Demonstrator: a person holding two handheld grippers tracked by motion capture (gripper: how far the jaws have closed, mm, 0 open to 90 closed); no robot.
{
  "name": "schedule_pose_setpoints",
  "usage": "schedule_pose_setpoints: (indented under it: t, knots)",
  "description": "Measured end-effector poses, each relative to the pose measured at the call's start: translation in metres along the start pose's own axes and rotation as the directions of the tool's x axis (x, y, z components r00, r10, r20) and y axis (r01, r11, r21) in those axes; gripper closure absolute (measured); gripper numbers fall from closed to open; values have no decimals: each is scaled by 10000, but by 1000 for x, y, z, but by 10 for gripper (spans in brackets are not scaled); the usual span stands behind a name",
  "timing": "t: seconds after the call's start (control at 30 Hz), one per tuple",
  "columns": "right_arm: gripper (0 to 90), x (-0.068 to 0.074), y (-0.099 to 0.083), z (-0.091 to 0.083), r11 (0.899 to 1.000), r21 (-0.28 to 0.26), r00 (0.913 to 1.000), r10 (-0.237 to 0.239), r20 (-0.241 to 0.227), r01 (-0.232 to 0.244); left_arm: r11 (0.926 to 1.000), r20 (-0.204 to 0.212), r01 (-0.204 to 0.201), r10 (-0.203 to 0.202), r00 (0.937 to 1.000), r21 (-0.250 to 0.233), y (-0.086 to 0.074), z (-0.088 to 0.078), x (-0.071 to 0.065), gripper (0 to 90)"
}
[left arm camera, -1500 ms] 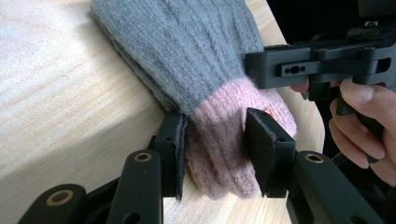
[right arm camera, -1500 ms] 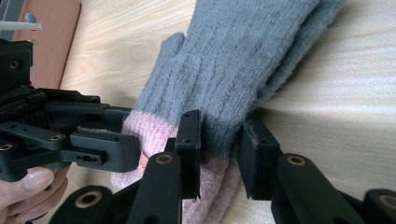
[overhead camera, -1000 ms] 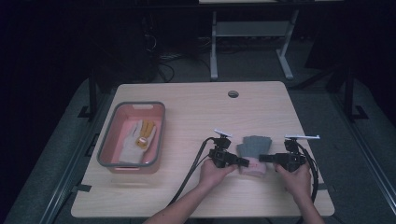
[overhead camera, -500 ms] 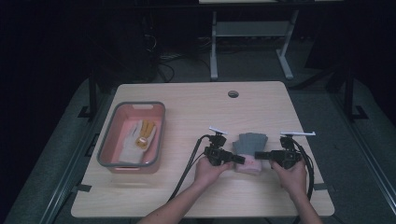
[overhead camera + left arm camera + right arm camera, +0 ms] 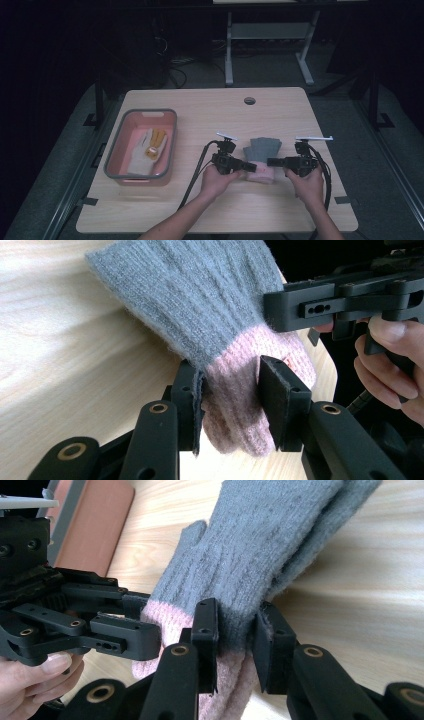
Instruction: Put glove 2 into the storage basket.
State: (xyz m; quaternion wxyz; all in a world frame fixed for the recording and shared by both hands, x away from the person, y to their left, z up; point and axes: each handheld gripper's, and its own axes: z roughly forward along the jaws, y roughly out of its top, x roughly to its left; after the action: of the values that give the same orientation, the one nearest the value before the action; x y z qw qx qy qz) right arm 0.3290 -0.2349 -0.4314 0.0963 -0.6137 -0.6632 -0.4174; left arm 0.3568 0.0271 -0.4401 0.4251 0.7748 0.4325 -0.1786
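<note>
Over at the left side of the pale wooden table (image 5: 200,107) sits a salmon-pink plastic tub with a grey rim (image 5: 113,155), and inside it lie a pale knitted glove and a small yellow-orange item (image 5: 156,142) I can't make out clearly. The tub stands well apart from the work going on to its right.

Moving toward the middle, the left gripper (image 5: 251,166), black with a cable trailing back toward the person, points rightward across the table, held in the person's left hand (image 5: 217,180). Its jaws are pinching the pink cuff of a grey knitted woollen glove with a pink ribbed cuff (image 5: 262,150). From the left gripper view the two black pads press into the wool on either side, right where the grey knit meets the pink band, with a fold of cuff bulging out below them.

The glove itself lies near the middle of the table's right half, between the two grippers, its grey fingers pointing away from the person and its cuff toward the near edge.

Further right, the right gripper (image 5: 272,162) points leftward, facing the other one, gripped in the person's right hand (image 5: 306,181). It too is clamped on the glove: in the right gripper view its pads squeeze the edge of the knit at the same grey-to-pink seam. The two gripper tips sit near each other on opposite sides of the cuff.
</note>
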Motion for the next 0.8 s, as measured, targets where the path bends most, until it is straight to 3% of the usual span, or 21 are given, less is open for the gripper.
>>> schedule_pose_setpoints:
  t: [0.8]
  knots:
    - [731, 37, 17, 10, 9991, -90, 9980, -428, -454, 425, 9985, -224, -107, 95, 9997, -542, 2, -43, 3, 625]
